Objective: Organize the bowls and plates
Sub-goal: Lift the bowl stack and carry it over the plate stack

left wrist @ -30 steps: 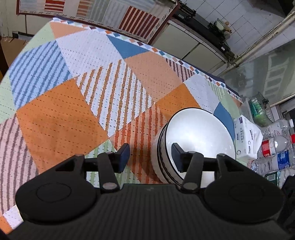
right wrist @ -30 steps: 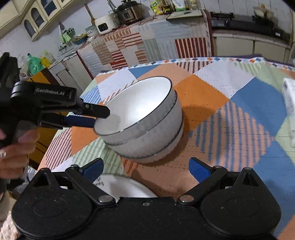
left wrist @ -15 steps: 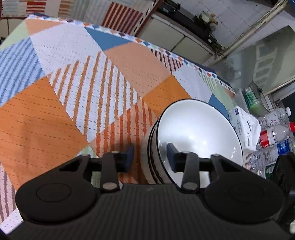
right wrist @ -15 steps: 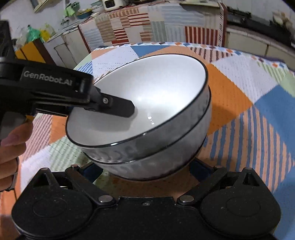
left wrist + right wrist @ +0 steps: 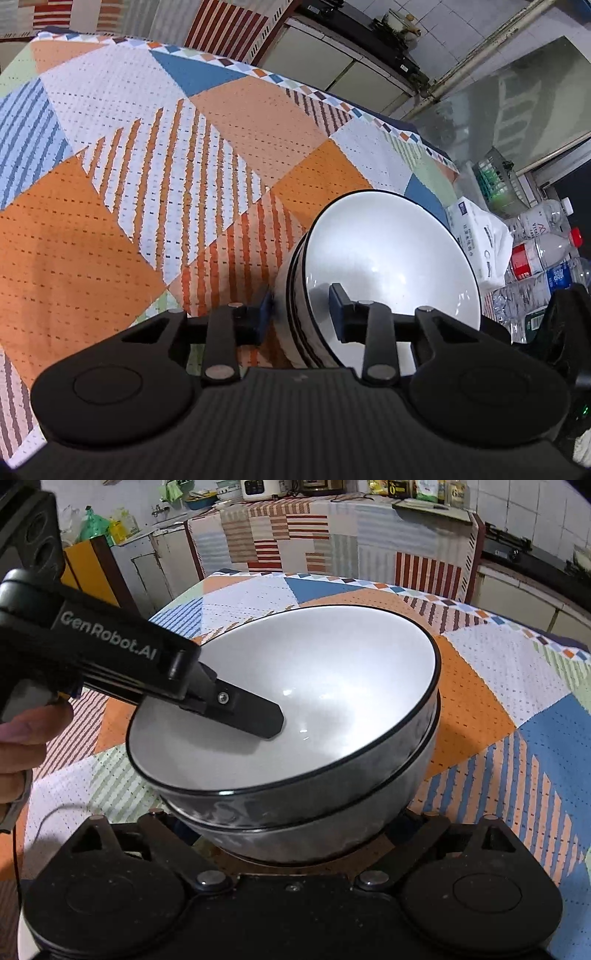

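Observation:
Two white bowls with black rims are nested in a stack (image 5: 391, 258) on the patchwork tablecloth; the stack fills the right wrist view (image 5: 303, 709). My left gripper (image 5: 301, 312) is shut on the rims at the stack's near side, one finger inside the top bowl (image 5: 255, 716) and one outside. My right gripper is wide open, its fingers hidden below and around the base of the stack.
The patchwork cloth (image 5: 147, 166) covers the table. A white tissue pack (image 5: 476, 240) and several plastic bottles (image 5: 546, 251) lie at the right edge. Kitchen counters (image 5: 280, 535) stand behind. A white plate rim (image 5: 22, 938) shows at the lower left.
My left gripper closed from open onto the bowl rims. My right gripper moved in close, so the bowl stack now sits between its open fingers.

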Motion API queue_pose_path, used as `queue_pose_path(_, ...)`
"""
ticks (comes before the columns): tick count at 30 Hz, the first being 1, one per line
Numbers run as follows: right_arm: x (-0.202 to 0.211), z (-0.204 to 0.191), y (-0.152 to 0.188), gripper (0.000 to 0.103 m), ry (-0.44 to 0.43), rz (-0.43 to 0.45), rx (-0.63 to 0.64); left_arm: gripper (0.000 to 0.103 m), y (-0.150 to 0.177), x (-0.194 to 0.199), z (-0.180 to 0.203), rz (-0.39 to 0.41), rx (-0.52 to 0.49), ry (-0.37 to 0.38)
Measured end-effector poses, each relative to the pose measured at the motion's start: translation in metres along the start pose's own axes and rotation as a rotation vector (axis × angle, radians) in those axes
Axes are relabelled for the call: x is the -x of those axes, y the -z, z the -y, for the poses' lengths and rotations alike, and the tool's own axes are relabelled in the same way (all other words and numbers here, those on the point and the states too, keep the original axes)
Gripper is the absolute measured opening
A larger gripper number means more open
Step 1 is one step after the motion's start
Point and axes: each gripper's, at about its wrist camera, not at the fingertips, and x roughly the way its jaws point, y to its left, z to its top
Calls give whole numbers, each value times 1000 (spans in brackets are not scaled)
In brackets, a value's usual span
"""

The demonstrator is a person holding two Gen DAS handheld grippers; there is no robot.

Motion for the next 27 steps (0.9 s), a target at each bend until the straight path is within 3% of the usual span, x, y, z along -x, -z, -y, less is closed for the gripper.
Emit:
queue_pose_path(11, 54, -25, 9, 96, 39, 162, -4, 31, 5, 60, 34, 37, -70, -7)
queue_pose_path(18, 99, -52, 22, 96, 46, 248, 30, 31, 29, 114, 58, 78, -121, -20)
queue_pose_path(27, 148, -84, 46, 96, 58, 302, 84, 31, 71, 166, 80, 92, -115, -20)
